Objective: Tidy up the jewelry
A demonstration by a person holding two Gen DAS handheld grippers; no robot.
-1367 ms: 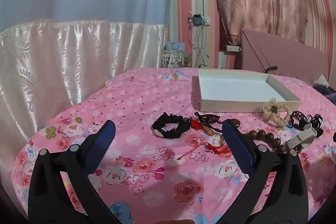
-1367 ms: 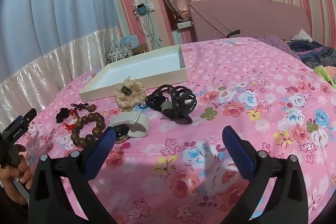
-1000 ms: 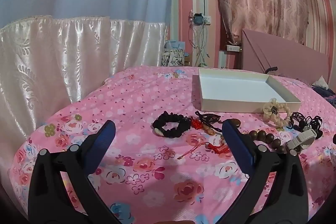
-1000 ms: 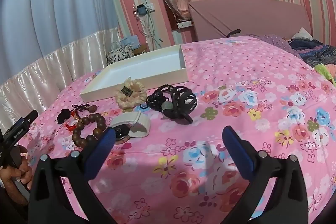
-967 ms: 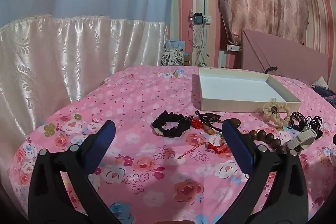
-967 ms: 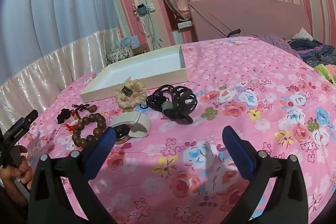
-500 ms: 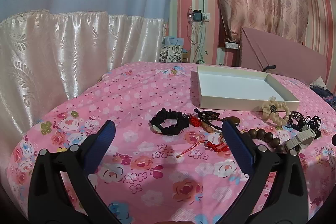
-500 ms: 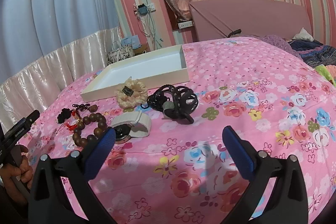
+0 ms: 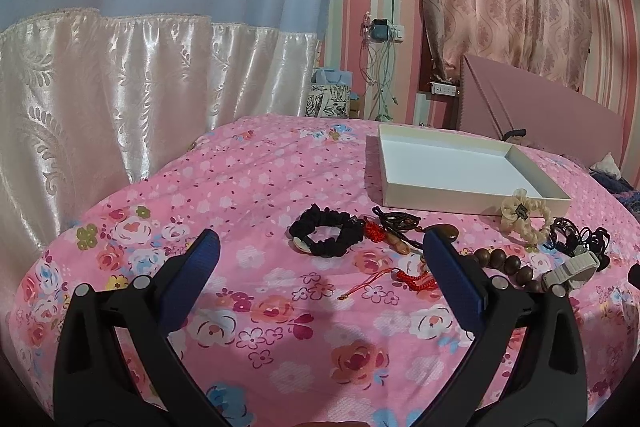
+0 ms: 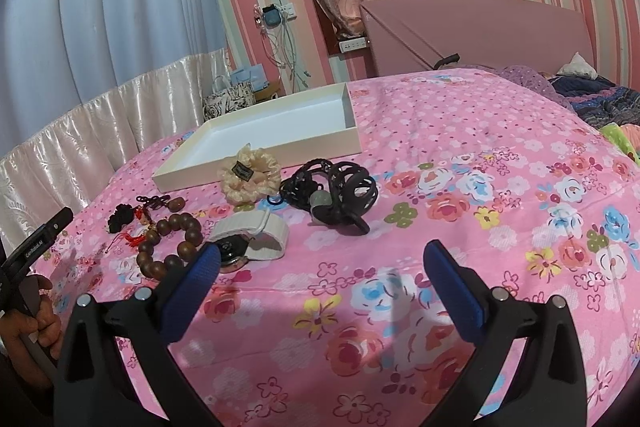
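Jewelry lies in a row on the pink floral bedspread in front of an empty white tray. In the left wrist view: a black scrunchie, red cord charms, wooden bead bracelet, white watch, cream scrunchie. In the right wrist view: bead bracelet, white watch, cream scrunchie, black tangled bands. My left gripper is open and empty, short of the black scrunchie. My right gripper is open and empty, short of the watch.
The bed's left edge drops beside white satin curtains. A pink headboard stands behind the tray. Crumpled bedding lies at far right. The hand holding the left gripper shows at the right wrist view's left edge.
The left gripper has tilted slightly, so the jewelry sits a bit lower and closer in its view. The right gripper has barely moved. Nothing was picked up.
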